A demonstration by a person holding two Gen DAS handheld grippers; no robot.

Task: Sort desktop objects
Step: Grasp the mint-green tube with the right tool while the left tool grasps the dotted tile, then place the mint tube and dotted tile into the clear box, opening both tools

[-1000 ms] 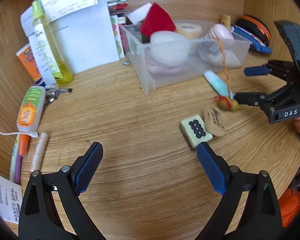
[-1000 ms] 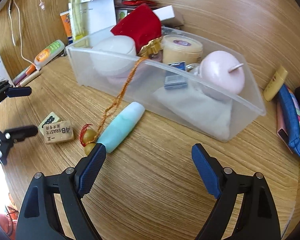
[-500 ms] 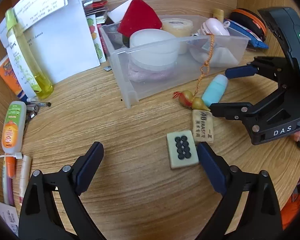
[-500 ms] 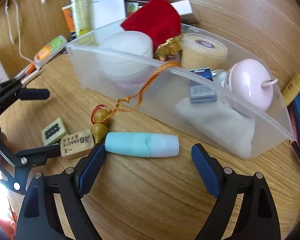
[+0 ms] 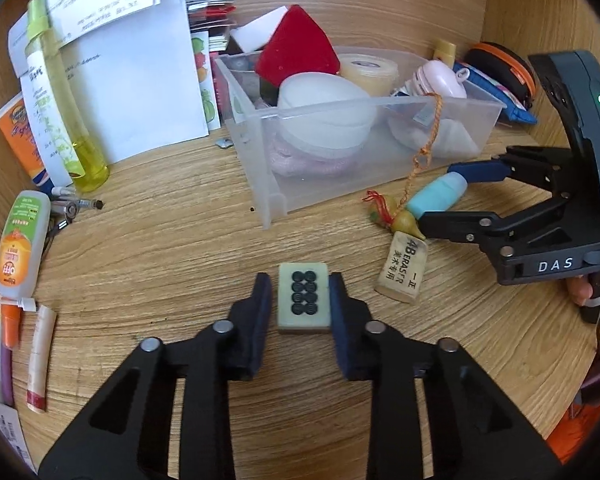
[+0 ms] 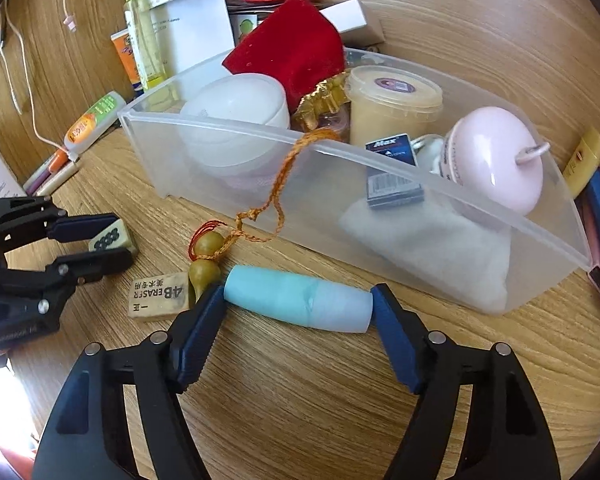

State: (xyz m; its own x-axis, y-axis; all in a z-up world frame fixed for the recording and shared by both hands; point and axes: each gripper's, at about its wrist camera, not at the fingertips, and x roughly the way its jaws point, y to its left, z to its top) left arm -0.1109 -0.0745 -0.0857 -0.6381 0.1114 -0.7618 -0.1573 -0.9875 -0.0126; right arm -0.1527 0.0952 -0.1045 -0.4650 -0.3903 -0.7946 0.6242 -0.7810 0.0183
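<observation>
While both tongs point down at the wooden tabletop [image 5: 148, 248], each has just been closing around a separate item. Left tongs [image 5: 300, 300]: the jaws have narrowed onto a mahjong tile [image 5: 303, 299] that lies flat on the tabletop, dots upward. Its right pad sits against the tile's right edge; a thin gap appears to remain at the left pad, so a firm grip cannot be confirmed. In the right wrist view the same tile [image 6: 112, 237] lies between the two left fingers.

Right tongs [image 6: 298, 312]: the jaws stand fairly wide, one at each end of a light blue tube [image 6: 298, 306] lying lengthwise between them on the tabletop. Both pads are at or touching the tube's ends; whether they press cannot be told. The tube rests just in front of the clear plastic bin's [image 6: 460, 216] near wall.

Nearby items: a tan eraser [image 6: 158, 295] printed "4B ERASER" lies just left of the right tongs, between the two tools. Two small gourd charms [image 6: 204, 256] lie beside the tube's left end, their orange cord [image 6: 284, 176] running up over the bin's rim. The bin holds a red pouch [image 6: 292, 48], a white jar [image 6: 236, 120], a cream tub [image 6: 392, 108] and a pink round case [image 6: 496, 156].
</observation>
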